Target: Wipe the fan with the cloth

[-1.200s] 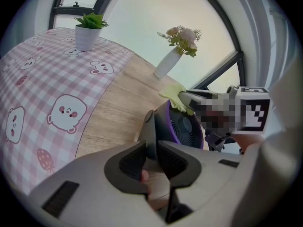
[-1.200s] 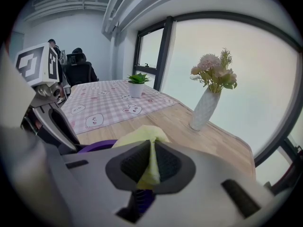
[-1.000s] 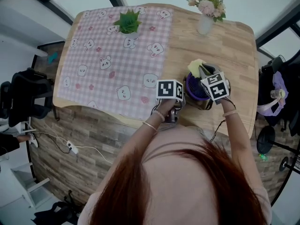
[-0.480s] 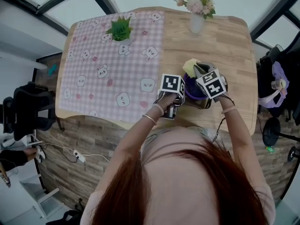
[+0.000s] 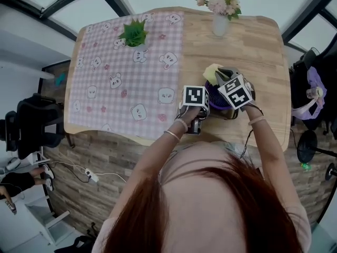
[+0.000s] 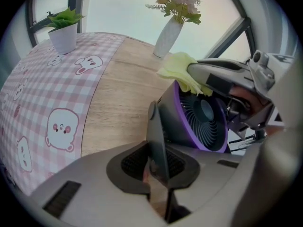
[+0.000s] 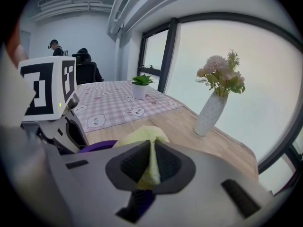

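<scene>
As right gripper [image 7: 150,163] jaws pinch cloth [image 7: 141,135], left gripper [image 6: 158,161] jaws just closed onto fan [image 6: 202,119]

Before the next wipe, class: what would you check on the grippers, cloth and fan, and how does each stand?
1. Right gripper clamps the cloth: ok.
2. Left gripper, jaws just closing, grips the grey stand plate of the fan: ok.
3. Cloth rests on the fan's top rim: ok.
4. Fan blades sharp, not spinning: ok.
5. Vase stands clear of both grippers: ok.
</scene>
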{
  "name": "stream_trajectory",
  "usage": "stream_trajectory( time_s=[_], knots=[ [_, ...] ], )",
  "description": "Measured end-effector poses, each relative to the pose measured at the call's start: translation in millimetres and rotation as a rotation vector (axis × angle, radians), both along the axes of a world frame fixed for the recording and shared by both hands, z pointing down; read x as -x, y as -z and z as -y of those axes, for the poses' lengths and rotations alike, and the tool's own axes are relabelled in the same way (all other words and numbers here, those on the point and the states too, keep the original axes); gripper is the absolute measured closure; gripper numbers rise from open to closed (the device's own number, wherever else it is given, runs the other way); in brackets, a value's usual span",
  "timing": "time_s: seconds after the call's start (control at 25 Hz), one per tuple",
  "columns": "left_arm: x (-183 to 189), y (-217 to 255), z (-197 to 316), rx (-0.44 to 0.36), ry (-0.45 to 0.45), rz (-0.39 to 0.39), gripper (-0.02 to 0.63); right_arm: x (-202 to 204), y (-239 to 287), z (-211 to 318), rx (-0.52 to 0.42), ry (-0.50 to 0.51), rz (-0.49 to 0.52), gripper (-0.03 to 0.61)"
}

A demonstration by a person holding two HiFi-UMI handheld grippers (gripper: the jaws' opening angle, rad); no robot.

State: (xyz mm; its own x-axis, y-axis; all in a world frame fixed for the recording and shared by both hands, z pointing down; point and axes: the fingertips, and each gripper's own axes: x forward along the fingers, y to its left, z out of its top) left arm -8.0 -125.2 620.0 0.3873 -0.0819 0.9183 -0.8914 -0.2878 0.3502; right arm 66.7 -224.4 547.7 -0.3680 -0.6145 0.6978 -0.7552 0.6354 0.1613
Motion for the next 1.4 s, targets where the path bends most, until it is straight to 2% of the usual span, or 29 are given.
stream_trajectory(
  time_s=[0.16, 0.36, 1.4],
  knots=[
    [2, -1, -1, 0.008, 0.053, -0.004, 0.561, 4, 0, 2, 0.001, 0.021, -0.017, 0.554],
    [2, 1, -3, -0.020, 0.088, -0.008, 0.559, -2, 2, -2, -0.002, -0.012, 0.016, 0.554],
    [-4, -2, 3, -0.029, 0.183, -0.023, 0.546, -40, 0, -15, 0.043, -0.156, 0.032, 0.554]
  ],
)
